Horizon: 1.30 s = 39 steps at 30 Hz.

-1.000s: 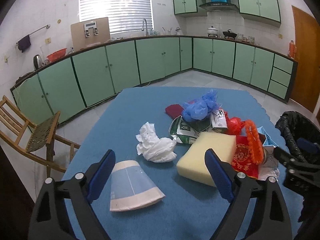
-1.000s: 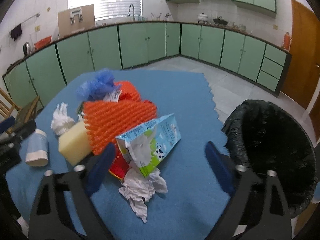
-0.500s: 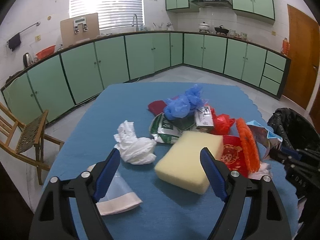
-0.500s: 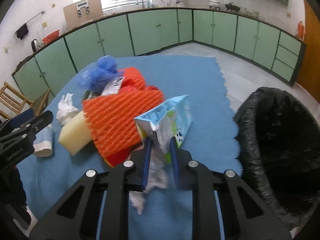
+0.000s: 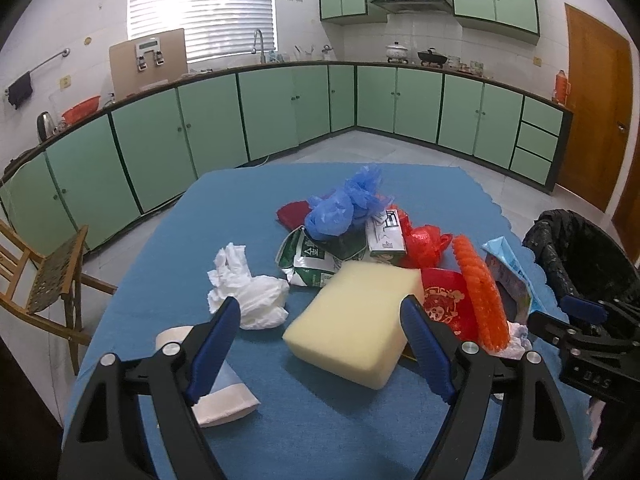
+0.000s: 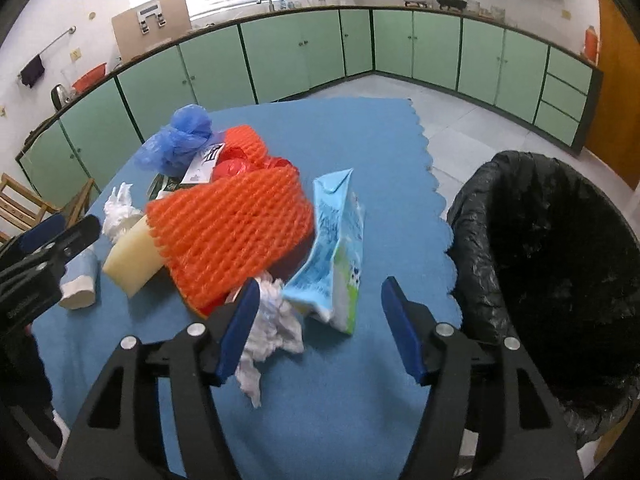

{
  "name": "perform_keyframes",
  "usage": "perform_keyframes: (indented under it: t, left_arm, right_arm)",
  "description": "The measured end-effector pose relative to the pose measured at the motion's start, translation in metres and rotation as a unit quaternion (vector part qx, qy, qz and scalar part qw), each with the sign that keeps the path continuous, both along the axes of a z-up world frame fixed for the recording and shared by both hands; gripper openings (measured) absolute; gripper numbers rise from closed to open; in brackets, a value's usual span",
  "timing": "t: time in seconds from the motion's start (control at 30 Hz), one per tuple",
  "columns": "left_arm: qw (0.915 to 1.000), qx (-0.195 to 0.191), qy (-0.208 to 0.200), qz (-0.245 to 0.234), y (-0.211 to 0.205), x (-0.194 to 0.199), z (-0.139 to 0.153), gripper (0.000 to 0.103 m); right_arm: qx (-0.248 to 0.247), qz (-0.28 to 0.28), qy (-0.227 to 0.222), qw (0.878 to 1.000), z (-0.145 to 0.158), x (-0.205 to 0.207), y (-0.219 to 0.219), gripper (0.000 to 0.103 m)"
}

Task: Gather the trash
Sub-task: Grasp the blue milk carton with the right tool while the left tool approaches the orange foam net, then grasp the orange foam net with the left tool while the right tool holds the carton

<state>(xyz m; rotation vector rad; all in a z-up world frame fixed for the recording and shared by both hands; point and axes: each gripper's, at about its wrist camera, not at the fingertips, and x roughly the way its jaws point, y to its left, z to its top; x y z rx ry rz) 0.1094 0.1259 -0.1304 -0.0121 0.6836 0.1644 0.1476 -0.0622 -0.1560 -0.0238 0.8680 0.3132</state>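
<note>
1. My left gripper (image 5: 320,344) has jaws spread wide, nothing between the pads, low in the frame over the blue table (image 5: 240,208).
2. In the left wrist view, yellow sponge block (image 5: 356,320) sits centre frame, right between my left fingers' line of sight; white crumpled plastic bag (image 5: 248,292) just left of it.
3. Paper cup (image 5: 220,392) lies on its side, lower left, partly behind my left finger.
4. My right gripper (image 6: 320,332) has jaws spread, holding nothing.
5. Light blue milk carton (image 6: 336,252) stands tilted in the frame centre, just above the gap between my right fingers.
6. Crumpled white tissue (image 6: 272,324) lies by the right gripper's left pad; contact unclear.
7. Orange foam net (image 6: 228,232) is draped on the pile, left of the carton, touching it.
8. Blue plastic bag (image 6: 180,140) is at the upper left of the pile.
9. Black-lined trash bin (image 6: 560,260) at right edge, beside the table.
</note>
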Motion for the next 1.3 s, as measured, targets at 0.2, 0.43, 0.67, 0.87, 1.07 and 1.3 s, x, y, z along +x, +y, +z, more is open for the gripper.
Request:
perform_keyframes:
  t: [0.2,0.43,0.67,0.87,1.07,1.3]
  left_arm:
    - [1.0,0.001,-0.003,0.006,0.005,0.0,0.002,0.081]
    - [1.0,-0.006,-0.002,-0.001,0.001,0.006,0.0,0.081]
    - [0.9997,-0.012,-0.007,-0.019,-0.012,0.012,0.003,0.081]
    - [0.9985,-0.024,-0.011,-0.048,-0.031,0.017,0.006,0.08]
    - [0.997,-0.03,-0.007,-0.071,-0.047,0.021,0.004,0.076]
    - [0.9948,-0.047,-0.007,-0.09,-0.053,0.024,0.004,0.072]
  right_arm:
    - [0.025,-0.021,0.002,0.999,0.001,0.017,-0.001,0.062]
    - [0.013,-0.035,0.026,0.999,-0.011,0.037,-0.001,0.048]
    - [0.007,-0.023,0.029,0.999,-0.006,0.035,-0.002,0.017]
    - [0.001,-0.034,0.039,0.999,-0.003,0.033,-0.013,0.016]
    - [0.003,-0.029,0.042,0.999,-0.007,0.038,-0.015,0.015]
    - [0.003,-0.036,0.026,0.999,0.007,0.032,-0.028,0.011]
